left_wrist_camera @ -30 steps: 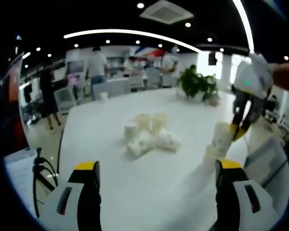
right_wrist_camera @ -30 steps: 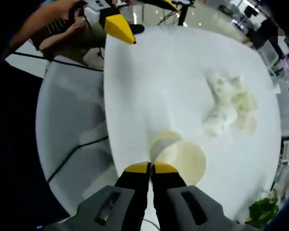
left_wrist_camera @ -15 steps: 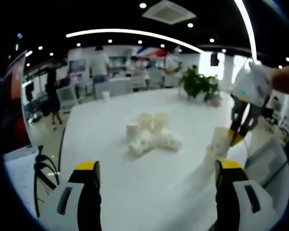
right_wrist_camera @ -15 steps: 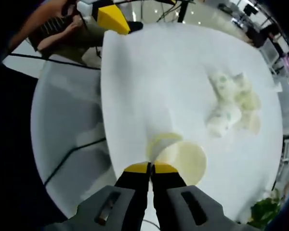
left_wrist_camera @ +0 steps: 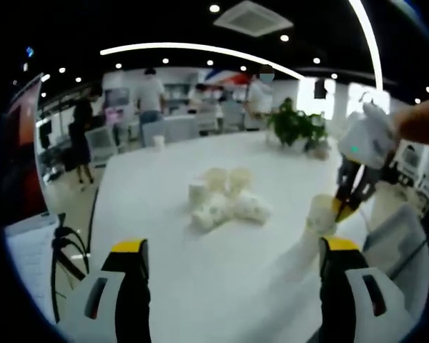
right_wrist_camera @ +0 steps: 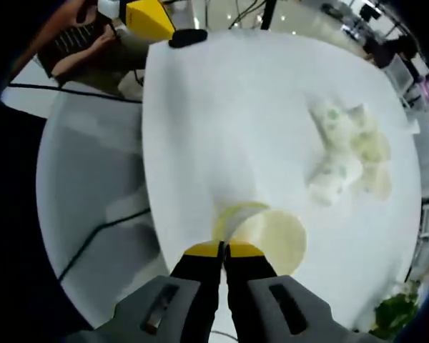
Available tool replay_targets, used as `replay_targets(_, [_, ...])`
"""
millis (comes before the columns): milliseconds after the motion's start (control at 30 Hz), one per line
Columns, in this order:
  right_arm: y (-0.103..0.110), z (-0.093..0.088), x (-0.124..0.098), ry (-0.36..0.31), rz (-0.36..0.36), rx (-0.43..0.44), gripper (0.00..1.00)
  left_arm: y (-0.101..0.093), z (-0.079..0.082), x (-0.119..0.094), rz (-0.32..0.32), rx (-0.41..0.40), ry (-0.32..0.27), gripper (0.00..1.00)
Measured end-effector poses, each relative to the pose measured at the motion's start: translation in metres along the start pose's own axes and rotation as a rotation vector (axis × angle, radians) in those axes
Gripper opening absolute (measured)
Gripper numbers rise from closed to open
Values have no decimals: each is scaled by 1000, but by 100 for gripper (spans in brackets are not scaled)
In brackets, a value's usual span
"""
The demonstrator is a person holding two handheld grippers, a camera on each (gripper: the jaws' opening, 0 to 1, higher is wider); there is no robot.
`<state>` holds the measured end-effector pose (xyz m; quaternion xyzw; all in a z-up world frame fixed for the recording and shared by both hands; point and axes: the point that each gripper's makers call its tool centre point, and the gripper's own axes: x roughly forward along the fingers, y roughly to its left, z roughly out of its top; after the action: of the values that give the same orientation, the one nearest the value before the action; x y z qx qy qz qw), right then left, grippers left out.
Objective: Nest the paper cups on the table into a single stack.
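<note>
Office white table holds loose cups; left tongs spread, right tongs pinch stacked cups.

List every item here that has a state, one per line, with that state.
right gripper: jaws shut on the held cup's rim.
held cup: upright, mouth open, low over the table.
left gripper: jaws open, nothing between them.
cup pile: loose on the table, some upright, some on their sides, not stacked.
potted plant: upright at the table's far edge.
</note>
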<state>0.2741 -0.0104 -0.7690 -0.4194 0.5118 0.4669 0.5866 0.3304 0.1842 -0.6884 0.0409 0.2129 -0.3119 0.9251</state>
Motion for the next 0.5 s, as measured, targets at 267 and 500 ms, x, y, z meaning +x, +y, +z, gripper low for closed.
replay_targets(267, [3,1,7,2,3,3,0,0,0,-2,3,-3,-2,98])
replay_targets(500, [7,0,15,1,11,10,0,-1,-1,-3,4,-5,-2,97])
